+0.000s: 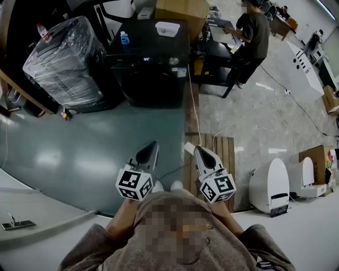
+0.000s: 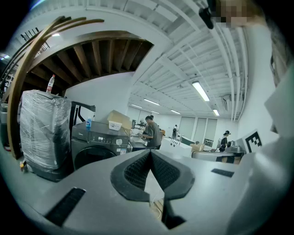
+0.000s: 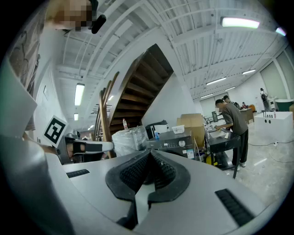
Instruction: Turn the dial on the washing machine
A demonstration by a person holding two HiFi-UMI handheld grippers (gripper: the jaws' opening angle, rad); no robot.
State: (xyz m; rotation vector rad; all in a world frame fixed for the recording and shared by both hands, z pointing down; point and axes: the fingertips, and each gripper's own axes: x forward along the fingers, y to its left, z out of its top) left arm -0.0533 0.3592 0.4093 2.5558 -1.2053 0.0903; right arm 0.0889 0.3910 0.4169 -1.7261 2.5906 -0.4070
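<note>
Both claws are closed with nothing in them: the left claw point(image 1: 153, 144) has its dark pads pressed tip to tip, and the right claw point(image 1: 197, 150) is pinched shut the same way. They are held side by side, close to the person's body, pointing forward and slightly down.

Well ahead of both tips, across a stretch of grey-green floor point(image 1: 79, 148), stands the dark washing machine point(image 1: 151, 69), nowhere near either claw. To the left of it, ahead of the left claw, is a big bundle wrapped in clear plastic point(image 1: 66, 61). Beyond the machine sits a cardboard box point(image 1: 183, 10). Further ahead and to the right of the right claw, a person point(image 1: 253, 37) stands at a dark counter point(image 1: 214, 53). Just below the right claw lies a wooden pallet point(image 1: 226, 153).

On top of the machine rest a white tub point(image 1: 167, 28) and a small blue bottle point(image 1: 124, 38). The dial point(image 1: 174, 61) is a pale round knob at the right end of the machine's front panel, well apart from both claws.
</note>
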